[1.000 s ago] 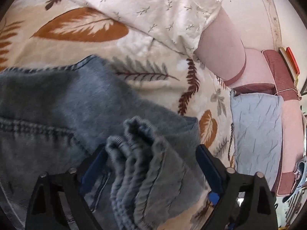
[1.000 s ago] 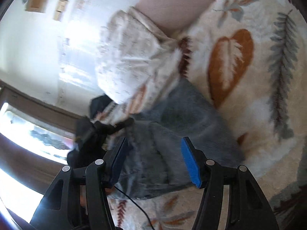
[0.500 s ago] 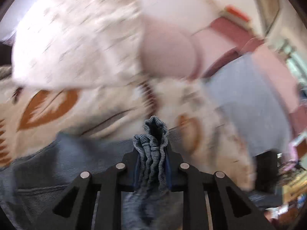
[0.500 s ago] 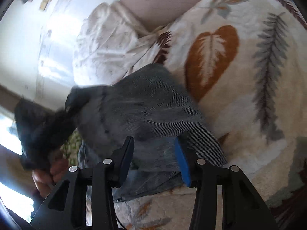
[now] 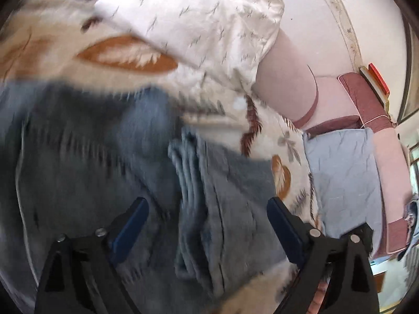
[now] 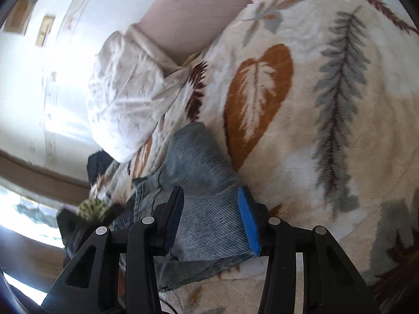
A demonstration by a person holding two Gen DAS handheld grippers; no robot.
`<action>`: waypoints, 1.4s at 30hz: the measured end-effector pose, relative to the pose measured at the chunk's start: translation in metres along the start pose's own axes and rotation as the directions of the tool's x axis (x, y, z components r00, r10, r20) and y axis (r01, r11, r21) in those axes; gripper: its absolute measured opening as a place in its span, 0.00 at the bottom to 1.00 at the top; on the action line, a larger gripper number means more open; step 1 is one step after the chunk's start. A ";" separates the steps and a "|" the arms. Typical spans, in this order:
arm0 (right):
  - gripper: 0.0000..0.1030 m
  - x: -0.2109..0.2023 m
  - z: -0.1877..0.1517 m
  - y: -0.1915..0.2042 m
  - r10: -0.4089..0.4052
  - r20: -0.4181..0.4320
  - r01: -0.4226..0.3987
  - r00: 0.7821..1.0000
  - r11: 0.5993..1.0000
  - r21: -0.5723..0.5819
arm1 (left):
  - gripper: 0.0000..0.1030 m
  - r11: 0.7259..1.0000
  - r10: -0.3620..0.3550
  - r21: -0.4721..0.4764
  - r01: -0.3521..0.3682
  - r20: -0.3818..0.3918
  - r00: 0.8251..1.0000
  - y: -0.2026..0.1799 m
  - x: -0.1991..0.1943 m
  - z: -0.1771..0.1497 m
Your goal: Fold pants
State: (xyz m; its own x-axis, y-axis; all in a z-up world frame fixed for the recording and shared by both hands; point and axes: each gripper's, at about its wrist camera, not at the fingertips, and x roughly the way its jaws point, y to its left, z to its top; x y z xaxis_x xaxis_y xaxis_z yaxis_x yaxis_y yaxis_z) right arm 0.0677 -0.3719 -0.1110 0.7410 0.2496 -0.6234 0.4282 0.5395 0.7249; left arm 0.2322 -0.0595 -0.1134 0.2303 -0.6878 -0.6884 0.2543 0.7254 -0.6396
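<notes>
Grey-blue denim pants (image 5: 78, 157) lie spread on a leaf-patterned blanket (image 5: 125, 55), blurred on the left. A bunched, layered edge of them (image 5: 191, 172) rests between the fingers of my left gripper (image 5: 207, 201). Its jaws are opening and stand wide, and neither pad touches the cloth. In the right wrist view a folded corner of the pants (image 6: 199, 151) runs back between the blue pads of my right gripper (image 6: 211, 191). The ribbed denim fills the gap from pad to pad, so this gripper is shut on it.
A white sprigged pillow (image 5: 199, 18) lies past the pants against a pink padded headboard (image 5: 285, 78). A pale blue cushion (image 5: 343, 172) sits at the right. In the right wrist view a dark blurred shape (image 6: 76, 225) and a green patterned sleeve (image 6: 91, 208) are at lower left.
Half a second ago my left gripper was shut on the bunched edge and held it up; now it is wide open and the bunch lies on the pants. The right jaws narrowed onto the fold.
</notes>
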 end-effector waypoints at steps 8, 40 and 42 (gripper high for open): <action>0.42 0.002 -0.001 0.005 0.021 -0.022 -0.021 1.000 1.000 0.005 | 0.61 0.993 0.058 0.106 -0.049 -0.085 0.995 -0.027 0.033 -0.043; 0.42 0.094 0.065 0.034 0.207 -0.203 -0.213 0.957 0.977 -0.009 | 0.61 0.942 0.195 0.281 -0.185 -0.009 0.981 -0.050 0.037 -0.055; 0.38 0.123 0.070 0.026 0.160 -0.228 -0.162 0.961 0.987 0.007 | 0.61 0.925 0.211 0.325 -0.198 -0.005 0.978 -0.054 0.037 -0.058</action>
State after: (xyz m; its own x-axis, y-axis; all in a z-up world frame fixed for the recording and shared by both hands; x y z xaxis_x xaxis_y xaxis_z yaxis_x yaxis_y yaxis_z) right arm 0.2066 -0.3832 -0.1483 0.6624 0.5088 -0.5499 0.3061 0.4861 0.8185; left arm 0.1725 -0.1231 -0.1242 0.2741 -0.5195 -0.8093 0.4947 0.7979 -0.3446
